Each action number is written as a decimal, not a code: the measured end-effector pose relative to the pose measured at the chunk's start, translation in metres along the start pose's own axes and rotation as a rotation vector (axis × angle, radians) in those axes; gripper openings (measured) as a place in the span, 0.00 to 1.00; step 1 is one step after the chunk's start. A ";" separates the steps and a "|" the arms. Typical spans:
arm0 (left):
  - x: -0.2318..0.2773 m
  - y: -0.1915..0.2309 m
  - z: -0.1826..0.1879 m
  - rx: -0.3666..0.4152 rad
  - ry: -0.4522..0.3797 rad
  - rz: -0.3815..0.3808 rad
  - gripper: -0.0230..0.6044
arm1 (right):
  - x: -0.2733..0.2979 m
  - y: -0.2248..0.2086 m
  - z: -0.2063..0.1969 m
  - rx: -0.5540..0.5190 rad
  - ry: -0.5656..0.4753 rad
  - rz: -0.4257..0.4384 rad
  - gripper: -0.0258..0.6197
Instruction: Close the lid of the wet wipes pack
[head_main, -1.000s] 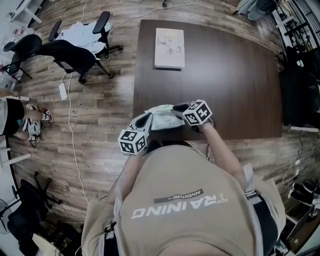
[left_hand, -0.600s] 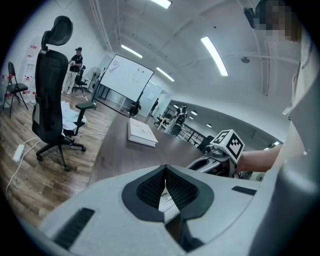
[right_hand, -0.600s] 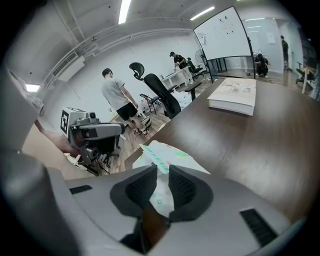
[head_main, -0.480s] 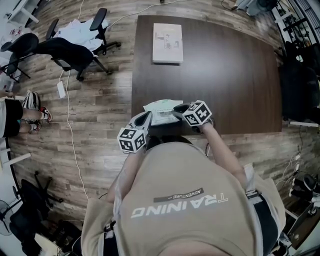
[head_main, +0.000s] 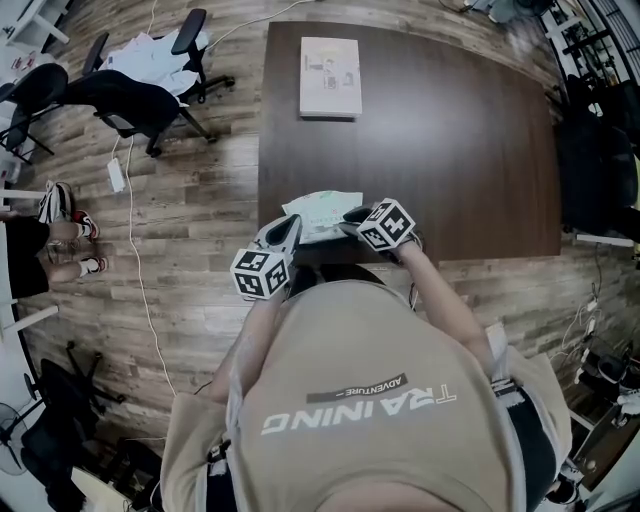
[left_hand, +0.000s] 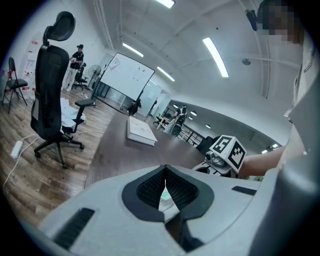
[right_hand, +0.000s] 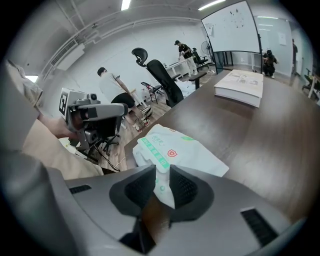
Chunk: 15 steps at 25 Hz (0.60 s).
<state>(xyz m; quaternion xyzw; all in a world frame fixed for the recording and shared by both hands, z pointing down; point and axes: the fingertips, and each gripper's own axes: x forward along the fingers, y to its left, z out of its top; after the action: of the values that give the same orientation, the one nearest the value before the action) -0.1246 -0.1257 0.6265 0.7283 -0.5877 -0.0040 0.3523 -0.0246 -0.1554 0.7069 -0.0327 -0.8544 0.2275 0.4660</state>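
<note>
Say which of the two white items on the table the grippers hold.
The green-printed wipes pack at the near edge of the table: left gripper and right gripper both clamp it. The book at the far edge lies untouched.

Open-plan office: long dark desk (head_main: 450, 140), black swivel chairs (head_main: 120, 100), whiteboard (left_hand: 126, 75), strip ceiling lights (left_hand: 215, 56), wood-plank floor (head_main: 190, 230), people (right_hand: 182, 50) at workstations further back.

Wet wipes pack (head_main: 322, 214): we moved it forward from the near edge, farther onto the tabletop (head_main: 450, 130), where it lay flatter than a second before.
Left gripper (head_main: 290, 231): we advanced it alongside the pack.
Right gripper (head_main: 352, 216): we advanced it likewise.
</note>
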 end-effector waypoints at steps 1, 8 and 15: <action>0.000 0.000 0.000 0.000 0.001 -0.001 0.05 | 0.002 -0.001 -0.002 0.001 0.007 -0.008 0.13; -0.002 0.004 -0.004 -0.007 -0.003 0.009 0.05 | 0.010 -0.010 -0.007 0.103 -0.072 -0.010 0.13; -0.004 0.001 -0.004 -0.002 -0.004 0.007 0.05 | 0.010 -0.010 -0.008 0.111 -0.064 -0.020 0.11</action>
<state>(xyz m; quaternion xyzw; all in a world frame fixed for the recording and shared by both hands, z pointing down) -0.1251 -0.1204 0.6284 0.7259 -0.5909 -0.0046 0.3518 -0.0226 -0.1587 0.7222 0.0088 -0.8552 0.2708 0.4419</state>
